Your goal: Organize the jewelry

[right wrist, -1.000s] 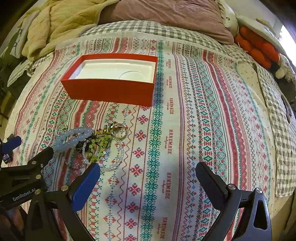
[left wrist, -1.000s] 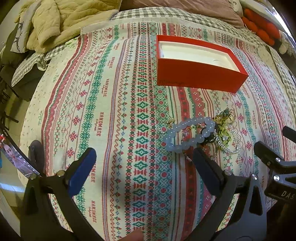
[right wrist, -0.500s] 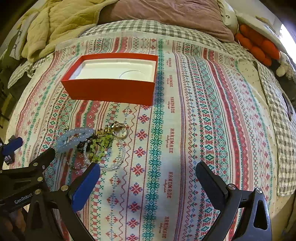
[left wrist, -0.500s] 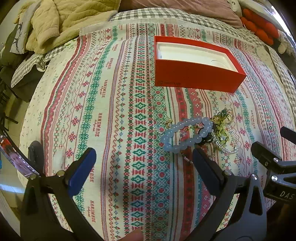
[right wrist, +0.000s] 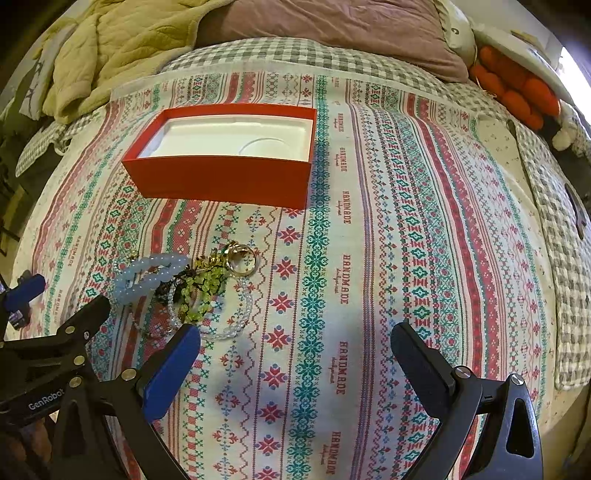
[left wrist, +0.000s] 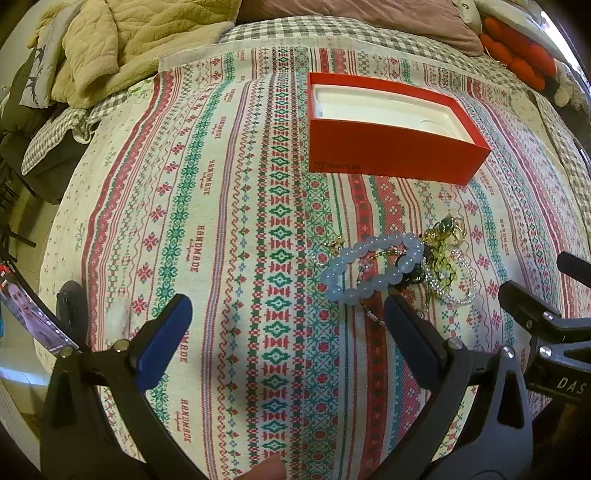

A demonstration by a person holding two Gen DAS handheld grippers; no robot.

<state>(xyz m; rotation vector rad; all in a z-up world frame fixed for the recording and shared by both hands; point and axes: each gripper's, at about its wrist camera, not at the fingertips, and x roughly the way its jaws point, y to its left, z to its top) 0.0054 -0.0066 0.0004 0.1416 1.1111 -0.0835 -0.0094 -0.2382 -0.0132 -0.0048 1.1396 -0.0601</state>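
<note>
A heap of jewelry lies on the patterned cloth: a pale blue bead bracelet (left wrist: 373, 264) (right wrist: 147, 275), a green bead bracelet (left wrist: 441, 260) (right wrist: 201, 291), a clear bead bracelet (right wrist: 236, 321) and a gold ring clasp (right wrist: 242, 258). An open red box (left wrist: 388, 147) (right wrist: 221, 177) with an empty white insert stands behind the heap. My left gripper (left wrist: 288, 317) is open and empty, its right finger just in front of the blue bracelet. My right gripper (right wrist: 295, 350) is open and empty, its left finger just in front of the clear bracelet.
The patterned cloth (left wrist: 221, 221) covers a checked bed. A beige quilt (left wrist: 129, 44) (right wrist: 110, 48) lies at the back left, a mauve pillow (right wrist: 332, 33) at the back, orange plush (right wrist: 517, 88) at the back right. A phone (left wrist: 29, 317) is at the left edge.
Both grippers have drifted slightly; the box and heap sit a little lower and nearer in both views. Nothing was grasped.
</note>
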